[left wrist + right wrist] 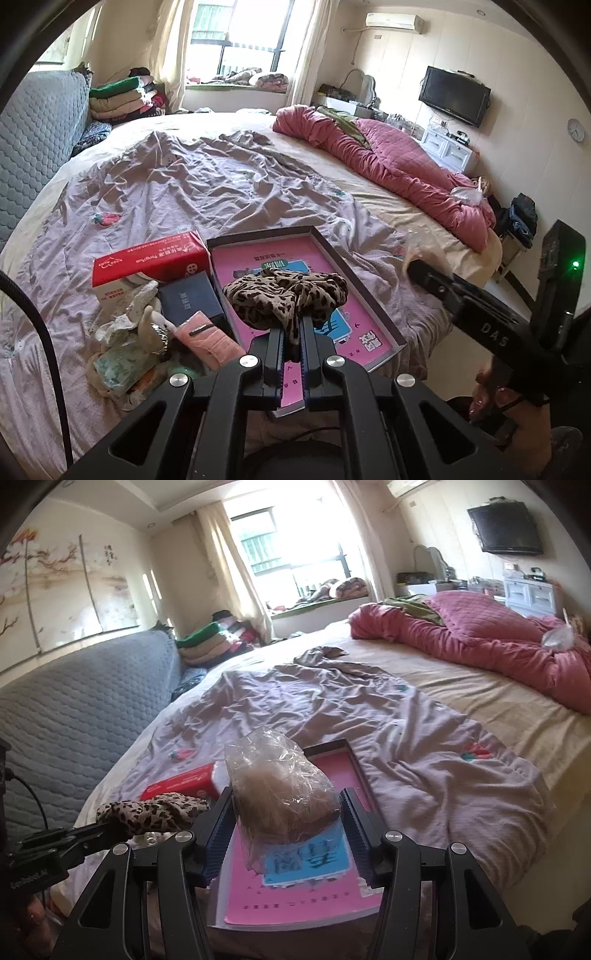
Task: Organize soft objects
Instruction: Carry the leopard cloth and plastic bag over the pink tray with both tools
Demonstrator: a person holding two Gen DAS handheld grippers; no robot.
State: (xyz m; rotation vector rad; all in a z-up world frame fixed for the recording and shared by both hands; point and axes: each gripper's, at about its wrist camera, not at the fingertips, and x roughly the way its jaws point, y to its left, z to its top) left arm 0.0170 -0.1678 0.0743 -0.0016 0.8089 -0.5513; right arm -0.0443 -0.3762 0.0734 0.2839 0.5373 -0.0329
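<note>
My left gripper (pixel 293 325) is shut on a leopard-print cloth (pixel 286 293) and holds it over the shallow pink-lined box (pixel 369 280) on the bed; the cloth also shows in the right wrist view (pixel 151 812). My right gripper (pixel 286 808) grips a clear plastic bag of beige soft material (pixel 280 790) between its fingers, above the same box (pixel 295 897). In the left wrist view the right gripper (pixel 417 267) reaches in from the right with the bag (pixel 421 247) at its tip.
Left of the box lie a red tissue pack (pixel 147 262), a dark blue box (pixel 192 299), a pink wallet (pixel 207 338) and crumpled pale cloths (pixel 125 343). A wrinkled lilac sheet (pixel 184 184) covers the bed; a pink quilt (pixel 399 166) lies at the far right. A grey headboard (pixel 33 147) stands left.
</note>
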